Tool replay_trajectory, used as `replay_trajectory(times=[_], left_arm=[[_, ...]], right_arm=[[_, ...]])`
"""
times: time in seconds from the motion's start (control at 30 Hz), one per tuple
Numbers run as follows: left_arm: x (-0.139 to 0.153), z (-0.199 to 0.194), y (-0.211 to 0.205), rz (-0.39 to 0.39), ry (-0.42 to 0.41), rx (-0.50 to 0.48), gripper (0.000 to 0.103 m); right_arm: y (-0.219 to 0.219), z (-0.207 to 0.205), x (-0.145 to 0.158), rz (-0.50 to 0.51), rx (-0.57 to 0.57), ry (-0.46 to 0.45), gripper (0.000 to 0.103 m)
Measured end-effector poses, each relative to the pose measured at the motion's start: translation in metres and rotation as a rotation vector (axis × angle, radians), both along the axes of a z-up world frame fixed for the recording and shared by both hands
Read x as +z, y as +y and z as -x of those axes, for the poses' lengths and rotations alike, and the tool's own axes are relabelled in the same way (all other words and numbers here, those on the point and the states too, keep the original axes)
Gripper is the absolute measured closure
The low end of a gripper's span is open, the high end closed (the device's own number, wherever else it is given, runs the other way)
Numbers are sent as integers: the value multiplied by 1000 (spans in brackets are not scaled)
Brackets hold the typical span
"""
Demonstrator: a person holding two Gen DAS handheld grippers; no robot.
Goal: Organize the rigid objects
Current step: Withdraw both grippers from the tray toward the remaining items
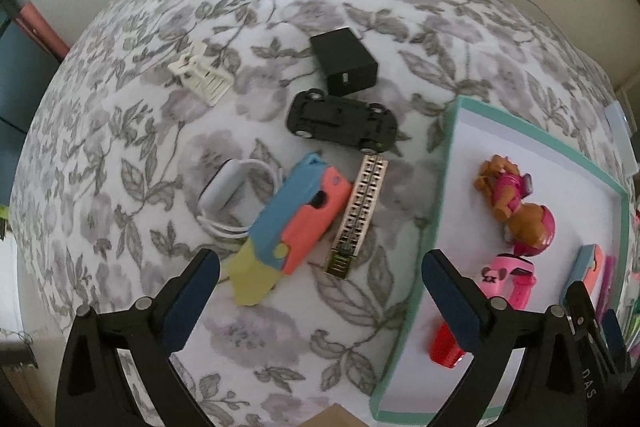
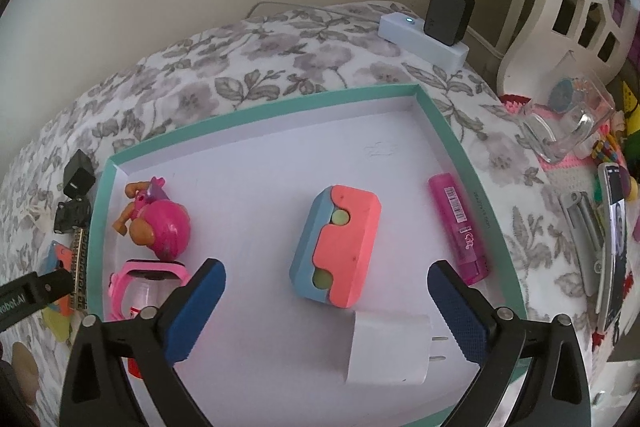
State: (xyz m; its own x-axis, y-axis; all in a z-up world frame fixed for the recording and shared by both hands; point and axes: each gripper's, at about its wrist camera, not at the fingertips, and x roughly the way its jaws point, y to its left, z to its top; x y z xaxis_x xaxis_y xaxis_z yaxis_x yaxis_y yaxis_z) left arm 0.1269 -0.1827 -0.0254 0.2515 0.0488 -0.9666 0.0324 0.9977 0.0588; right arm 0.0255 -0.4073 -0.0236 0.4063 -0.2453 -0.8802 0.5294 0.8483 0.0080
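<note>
From the left wrist, the left gripper [image 1: 320, 279] is hanging wide open and empty over the floral bedspread [image 1: 120, 147], with the blue-and-coral toy [image 1: 296, 215] and the strip-like toy ladder [image 1: 360, 211] lying just ahead, outside the teal-rimmed box lid [image 1: 448, 163]; it seems to be lining up the next pick

From the right wrist, the right gripper [image 2: 326, 307] is gaping empty above the white charger plug [image 2: 384, 347] resting inside the lid, apparently just placed; next it needs to be lifting clear
</note>
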Motion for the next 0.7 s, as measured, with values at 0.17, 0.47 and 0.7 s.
replay_trajectory(times=[0.17,0.47,0.7], left_arm=[[9,-6,20,-11,-28,32,2],[30,-18,80,-34,-91,141,2],[28,-24,121,-33,-80,212,2]], right_arm=[[5,-1,12,4,9,-34,0],[54,-16,30,0,144,-82,0],[102,-35,30,2,276,-67,0]])
